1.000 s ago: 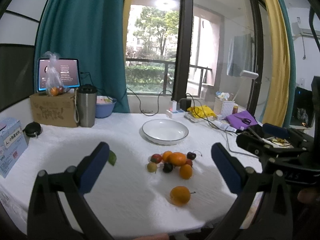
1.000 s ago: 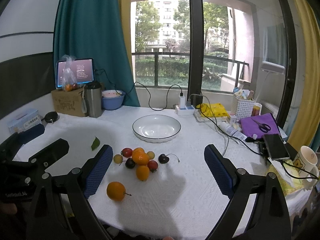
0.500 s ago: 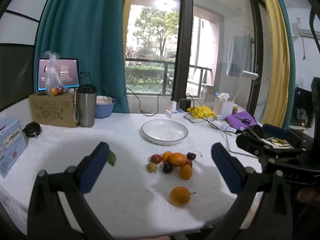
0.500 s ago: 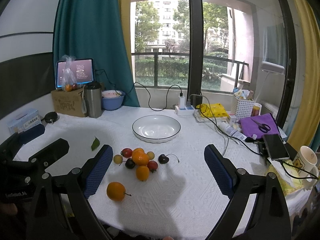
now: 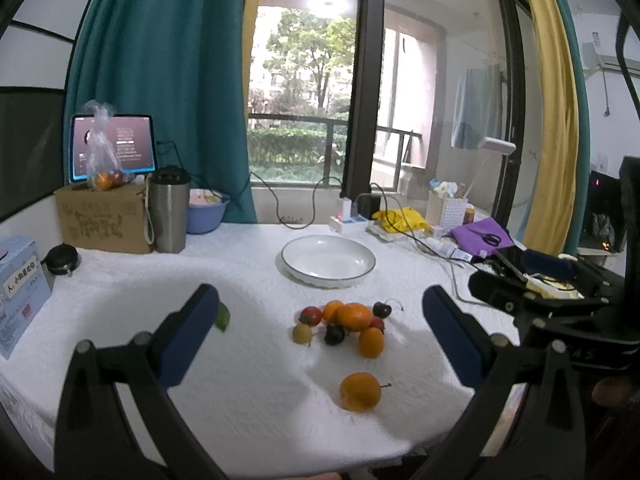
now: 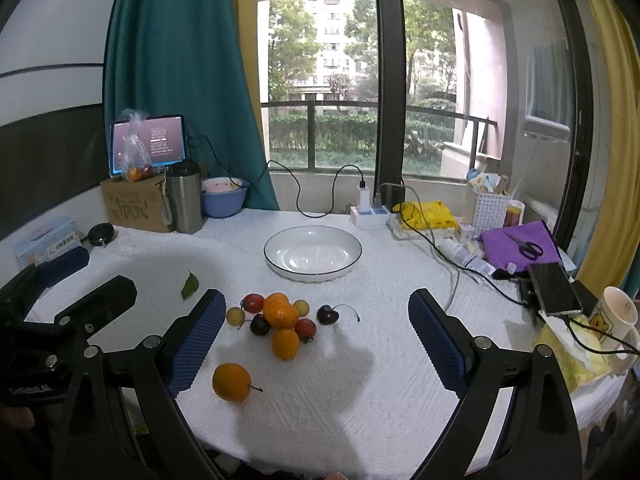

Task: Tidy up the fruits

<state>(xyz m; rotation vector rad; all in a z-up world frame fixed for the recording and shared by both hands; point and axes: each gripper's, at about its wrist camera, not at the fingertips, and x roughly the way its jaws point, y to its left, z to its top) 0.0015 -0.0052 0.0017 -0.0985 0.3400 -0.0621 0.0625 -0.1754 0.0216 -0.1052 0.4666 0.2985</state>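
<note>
A pile of small fruits lies mid-table: oranges, red and dark cherries, yellow-green ones. One orange with a stem lies apart, nearer the front edge. An empty white plate sits behind the pile. My left gripper is open and empty, held above the table before the pile. My right gripper is open and empty, also before the pile. The right gripper shows at the right of the left wrist view; the left gripper shows at the left of the right wrist view.
A green leaf lies left of the pile. At the back left stand a steel tumbler, a blue bowl and a cardboard box. A power strip with cables, a phone and a mug sit at the right.
</note>
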